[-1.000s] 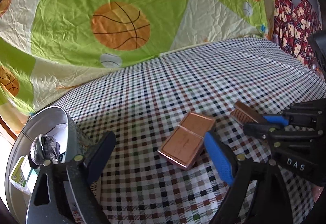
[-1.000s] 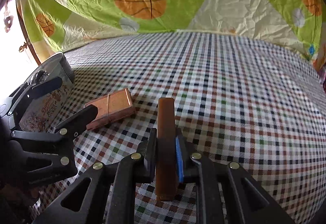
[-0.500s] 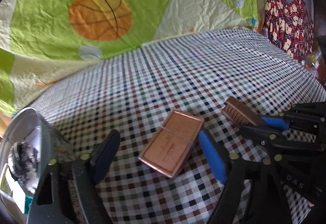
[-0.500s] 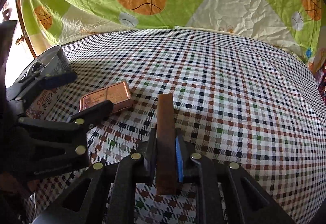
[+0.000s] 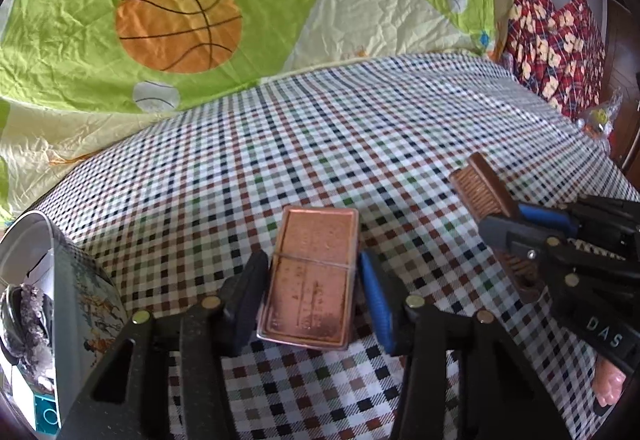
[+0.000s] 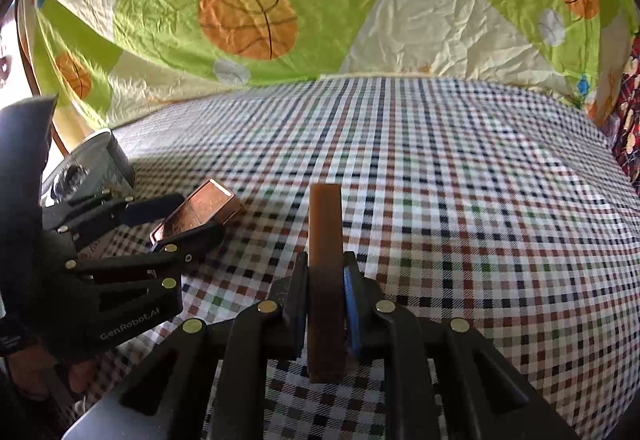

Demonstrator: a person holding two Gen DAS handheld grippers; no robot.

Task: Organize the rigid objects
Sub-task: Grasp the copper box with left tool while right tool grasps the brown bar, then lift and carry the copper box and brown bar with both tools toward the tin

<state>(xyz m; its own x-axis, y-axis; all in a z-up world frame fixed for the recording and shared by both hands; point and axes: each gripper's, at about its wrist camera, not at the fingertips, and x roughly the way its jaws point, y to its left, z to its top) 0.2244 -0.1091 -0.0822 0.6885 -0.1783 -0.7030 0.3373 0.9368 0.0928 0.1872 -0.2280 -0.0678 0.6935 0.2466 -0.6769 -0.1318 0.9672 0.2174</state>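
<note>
Straddling the copper case (image 5: 310, 278) on the checked bed (image 5: 360, 144), your left gripper (image 5: 316, 292) fingers stand wide along its long axis, while your right gripper (image 6: 326, 304) clamps the brown bar (image 6: 325, 236) nearby.

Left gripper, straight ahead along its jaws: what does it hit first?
The flat copper-coloured rectangular case, already lying between the open jaws of the left gripper on the checked cloth. Beyond it, only cloth up to the basketball quilt; depth uncertain.
</note>
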